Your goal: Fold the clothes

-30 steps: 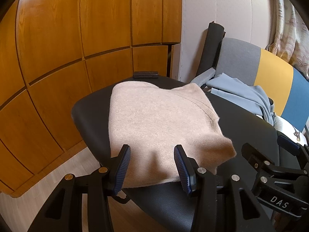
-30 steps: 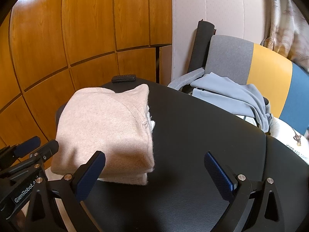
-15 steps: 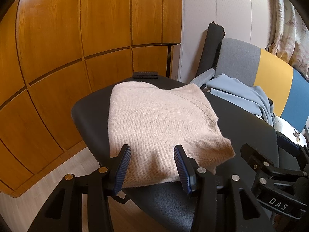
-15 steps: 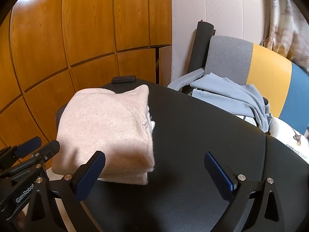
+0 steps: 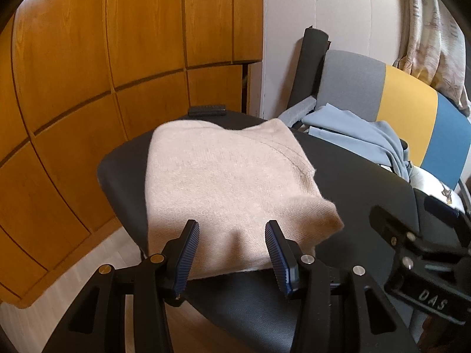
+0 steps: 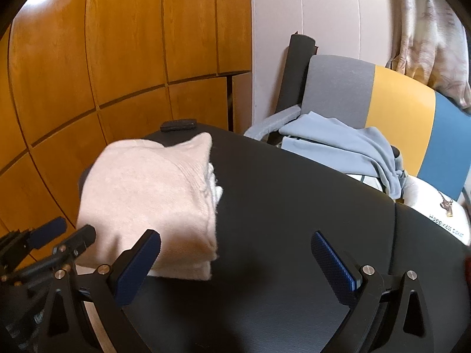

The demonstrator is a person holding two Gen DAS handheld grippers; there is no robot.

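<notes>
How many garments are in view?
2: a folded beige sweater on the black table, and a blue garment heaped on the chair; more may lie underneath.

— What colours does the table show?

— A plain pale beige knitted sweater, folded (image 5: 229,182), lies on a matt black tabletop (image 6: 294,206).

— And the tools?

— Black frames; the left gripper (image 5: 231,253) and the right gripper (image 6: 235,260) carry dark blue ribbed pads.

— Behind?

— An orange-brown wooden panelled wall (image 5: 103,58), a grey, yellow and blue chair back (image 6: 397,100), and a light blue crumpled garment (image 6: 347,144).
</notes>
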